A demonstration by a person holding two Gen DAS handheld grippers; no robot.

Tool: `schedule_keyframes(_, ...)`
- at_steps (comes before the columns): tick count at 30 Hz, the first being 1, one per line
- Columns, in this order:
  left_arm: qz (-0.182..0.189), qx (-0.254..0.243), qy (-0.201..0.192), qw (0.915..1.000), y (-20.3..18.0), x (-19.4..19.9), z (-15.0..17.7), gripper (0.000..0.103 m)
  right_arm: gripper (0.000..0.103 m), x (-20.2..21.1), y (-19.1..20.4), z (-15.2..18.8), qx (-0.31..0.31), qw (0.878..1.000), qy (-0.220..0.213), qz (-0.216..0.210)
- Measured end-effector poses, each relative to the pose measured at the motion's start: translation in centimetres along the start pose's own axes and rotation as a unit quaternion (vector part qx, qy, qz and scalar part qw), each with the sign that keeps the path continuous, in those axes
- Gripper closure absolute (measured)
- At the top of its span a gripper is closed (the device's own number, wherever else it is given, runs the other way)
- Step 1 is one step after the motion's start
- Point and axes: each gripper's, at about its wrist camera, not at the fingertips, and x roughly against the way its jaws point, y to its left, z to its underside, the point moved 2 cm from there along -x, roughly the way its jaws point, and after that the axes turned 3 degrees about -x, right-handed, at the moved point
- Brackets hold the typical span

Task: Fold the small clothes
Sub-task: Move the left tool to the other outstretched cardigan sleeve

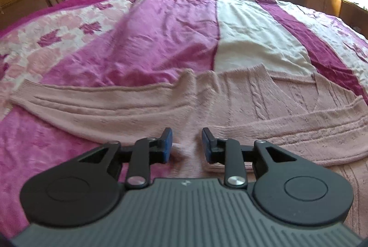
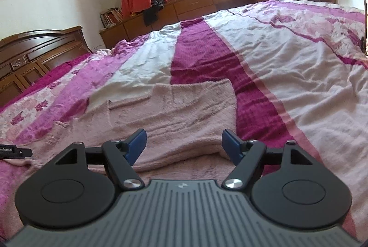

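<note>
Pink sweater [image 1: 230, 100] flat on bedspread [image 1: 147, 40], open tongs [image 1: 186, 143] above hem.

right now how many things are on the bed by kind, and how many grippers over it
pink knit cardigan: 1, lying spread on the bed
pink and white bedspread: 1, under the cardigan
grippers: 2, left gripper and right gripper, both open above the cardigan
total: 4
</note>
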Motion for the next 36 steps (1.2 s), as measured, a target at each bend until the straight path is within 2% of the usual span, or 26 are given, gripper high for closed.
schedule_keyframes(8,-0.047,0.012,-0.021,0.9986,5.6,3.4,-1.8,0.073,0.025,3.5,4.3,-1.6,0.005,0.999,0.006,-0.039)
schedule_keyframes(13,-0.083,0.033,-0.016,0.9959,9.6,3.9,-1.9,0.072,0.025,4.7,6.9,-1.4,0.014,0.998,0.022,-0.056)
schedule_keyframes(17,-0.095,0.051,-0.005,0.9941,12.2,3.3,-1.4,0.072,0.024,5.0,8.2,-0.6,0.010,0.998,0.035,-0.059)
schedule_keyframes(24,-0.082,0.118,0.032,0.9891,15.5,0.1,0.8,0.072,0.024,3.4,8.7,1.9,-0.003,0.998,0.054,-0.026)
schedule_keyframes(26,-0.078,0.142,0.042,0.9859,16.2,-1.0,1.4,0.067,0.024,2.7,8.5,2.7,-0.008,0.998,0.061,-0.011)
schedule_keyframes(27,-0.076,0.156,0.047,0.9837,16.4,-1.5,1.8,0.059,0.024,2.2,8.4,3.2,-0.011,0.998,0.066,-0.003)
schedule_keyframes(29,-0.067,0.183,0.049,0.9795,16.9,-2.3,2.3,0.054,0.024,1.4,8.3,4.0,-0.014,0.997,0.075,0.010)
schedule_keyframes(36,-0.041,0.245,0.043,0.9676,18.1,-4.4,3.1,0.054,0.024,-0.6,8.0,5.9,-0.005,0.995,0.101,0.026)
